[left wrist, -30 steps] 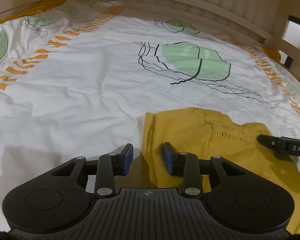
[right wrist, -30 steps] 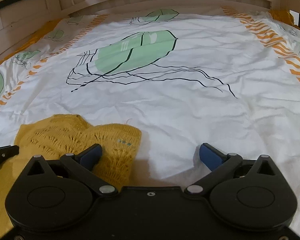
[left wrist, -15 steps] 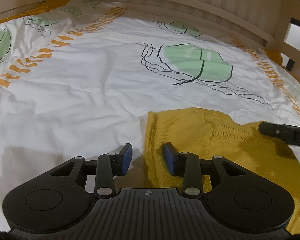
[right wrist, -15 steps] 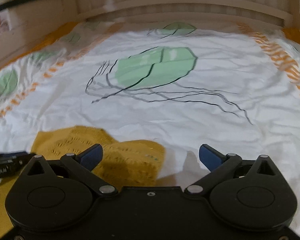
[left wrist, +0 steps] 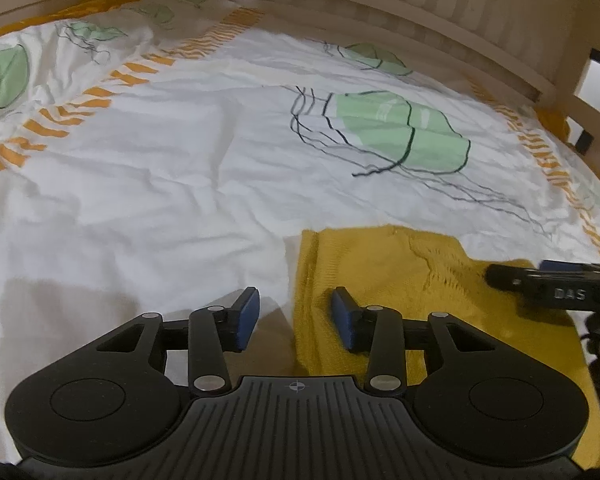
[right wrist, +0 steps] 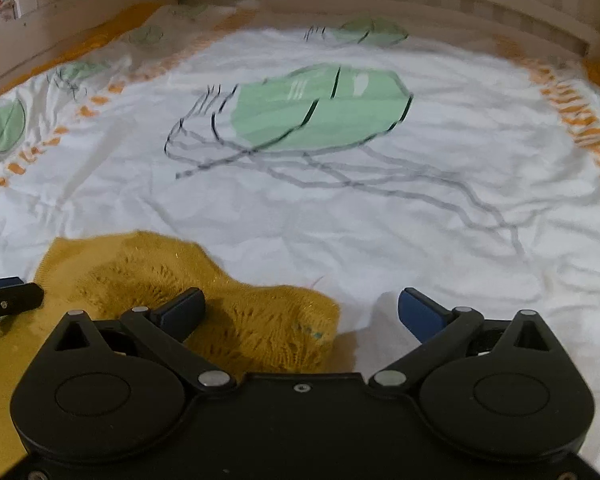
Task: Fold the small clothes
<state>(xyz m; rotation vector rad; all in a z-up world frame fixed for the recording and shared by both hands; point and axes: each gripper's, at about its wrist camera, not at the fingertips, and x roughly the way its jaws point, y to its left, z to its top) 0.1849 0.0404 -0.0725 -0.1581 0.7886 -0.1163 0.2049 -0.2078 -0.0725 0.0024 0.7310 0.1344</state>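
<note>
Lying on one white bedsheet (left wrist: 180, 208), one yellow knit garment (left wrist: 380, 272), seemingly folded, left tool (left wrist: 294, 314) narrowly parted, right tool (right wrist: 300, 306) wide.

1. The mustard-yellow knitted garment (left wrist: 384, 280) lies flat on the white bedsheet (left wrist: 160, 208), at the near edge of both views.
2. Seen from the left wrist, its left edge runs straight and shows a narrow ribbed border, and its far left corner is square.
3. A band of openwork, lace-like knitting crosses the fabric; in the right wrist view (right wrist: 260, 320) this pattern covers the right-hand part.
4. From the right wrist, the far edge is wavy, rising to a rounded hump on the left and dropping towards a rounded right-hand corner.
5. A tiny bluish mark sits near that corner.
</note>
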